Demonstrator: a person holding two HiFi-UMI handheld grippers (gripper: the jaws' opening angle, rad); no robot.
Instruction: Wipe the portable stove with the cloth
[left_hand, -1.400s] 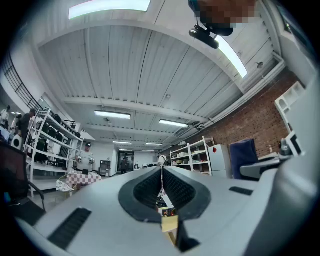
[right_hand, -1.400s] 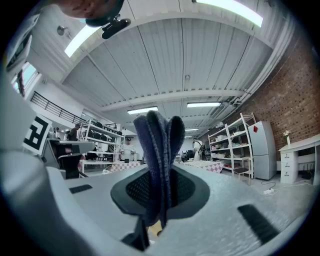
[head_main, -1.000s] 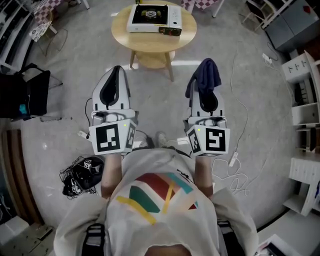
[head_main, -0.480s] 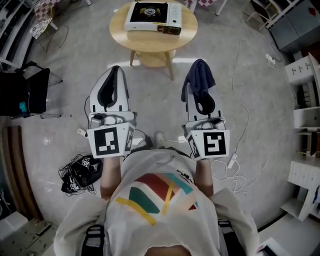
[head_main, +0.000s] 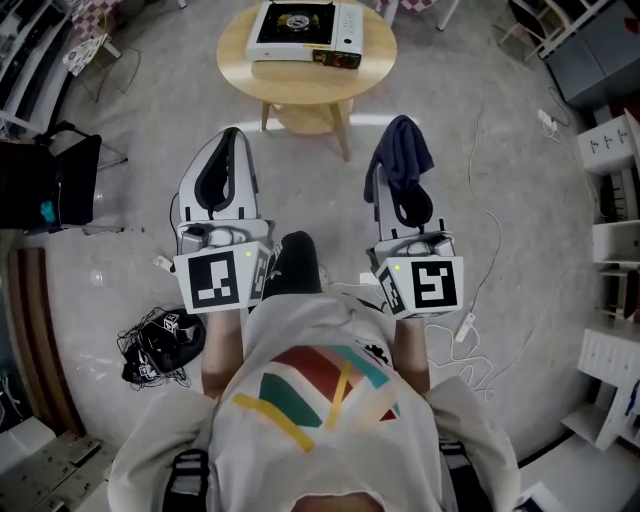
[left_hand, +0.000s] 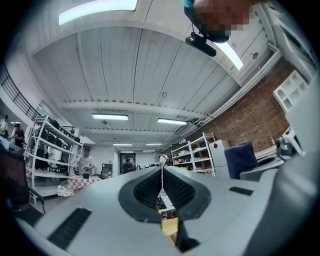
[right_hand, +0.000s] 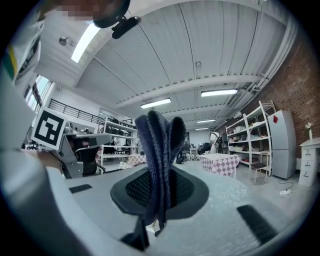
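The portable stove (head_main: 305, 30), white with a black burner, sits on a round wooden table (head_main: 300, 88) at the top of the head view. Both grippers hover over the floor, well short of the table. My left gripper (head_main: 229, 138) is shut with nothing in it. In the left gripper view its jaws (left_hand: 161, 169) meet at the tips, and a slice of the table (left_hand: 170, 226) shows through the gap. My right gripper (head_main: 400, 140) is shut on a dark blue cloth (head_main: 400, 152). In the right gripper view the cloth (right_hand: 159, 145) stands up folded between the jaws (right_hand: 160, 167).
A black chair or bag (head_main: 50, 185) stands at the left. A black headset with tangled cables (head_main: 160, 345) lies on the floor at lower left. A white power strip and cord (head_main: 468, 322) run along the right, beside white shelving (head_main: 615, 240). The person's dark leg (head_main: 295, 265) shows between the grippers.
The person's dark leg has swung forward into view between the grippers. Both grippers keep their states and have hardly shifted; the right still holds the cloth.
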